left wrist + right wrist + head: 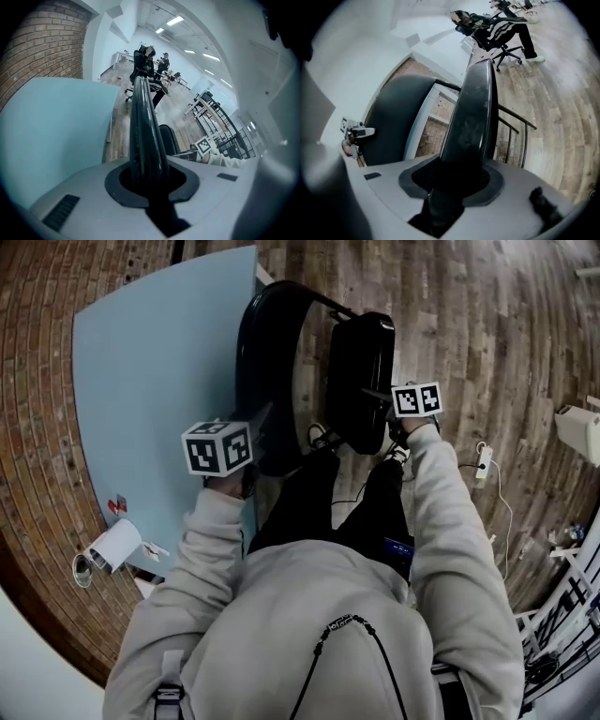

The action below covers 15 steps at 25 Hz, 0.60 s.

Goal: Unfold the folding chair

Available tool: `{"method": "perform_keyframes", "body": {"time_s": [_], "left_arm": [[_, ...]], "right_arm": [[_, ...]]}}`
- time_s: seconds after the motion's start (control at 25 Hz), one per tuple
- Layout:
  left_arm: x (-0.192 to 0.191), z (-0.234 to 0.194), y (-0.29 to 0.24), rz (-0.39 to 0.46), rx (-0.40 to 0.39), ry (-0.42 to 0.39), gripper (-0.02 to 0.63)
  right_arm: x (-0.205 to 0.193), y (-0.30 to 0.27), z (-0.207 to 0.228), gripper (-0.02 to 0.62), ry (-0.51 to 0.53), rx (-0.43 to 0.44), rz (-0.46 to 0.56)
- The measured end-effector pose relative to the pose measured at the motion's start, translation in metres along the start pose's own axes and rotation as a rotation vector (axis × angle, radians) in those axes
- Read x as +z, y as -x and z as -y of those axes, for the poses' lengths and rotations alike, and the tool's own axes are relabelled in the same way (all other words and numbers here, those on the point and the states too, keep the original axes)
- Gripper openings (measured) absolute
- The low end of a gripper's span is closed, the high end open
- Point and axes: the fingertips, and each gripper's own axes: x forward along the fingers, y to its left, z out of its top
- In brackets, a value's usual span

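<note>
Down on the wooden floor (469, 324), right at the feet: counting one folding chair (323, 301), partly spread, with two black panels. Gripping the near rim of the left panel (261, 352) with the left tool (258, 432), clenched hard on that curved edge. Gripping the near edge of the right panel (361, 371) with the right tool (380, 401), likewise clamped, with the panel edge deep between the jaws. So two tools, both loaded, one panel each. Seeing a gap between the two panels, with floor showing through. Counting one pale blue table (150, 381) on the left, with its right edge just beside the left panel, so tight on that side. Plenty of bare boards far of the chair and off to the right. Noting one white power strip (485, 461) with its cable on the floor at right, near the right sleeve but apart from the chair. Spotting thin black frame rails (526, 140) beyond the right panel in the right gripper view.
</note>
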Motion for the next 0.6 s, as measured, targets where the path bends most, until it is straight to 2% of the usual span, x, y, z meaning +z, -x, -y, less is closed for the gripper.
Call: {"method": "perform_keyframes", "body": {"time_s": [0.12,0.28,0.48,0.6], "left_arm": [[-0.011,0.032,-0.017,-0.001,-0.007,0.024,0.067],[-0.015,0.078,-0.038,0.005,0.003,0.015,0.067],[-0.025,0.114,-0.066,-0.012,0.013,0.042,0.066],[-0.032,0.13,-0.09,-0.022,0.033,0.014,0.064]], "right_arm": [[-0.018,0.048,0.048,0.14,-0.063,0.108,0.026],[-0.028,0.089,0.088,0.14,-0.043,0.226,0.035],[-0.049,0.128,0.155,0.138,-0.081,0.332,0.065],[-0.068,0.145,0.22,0.14,-0.128,0.352,0.087]]}}
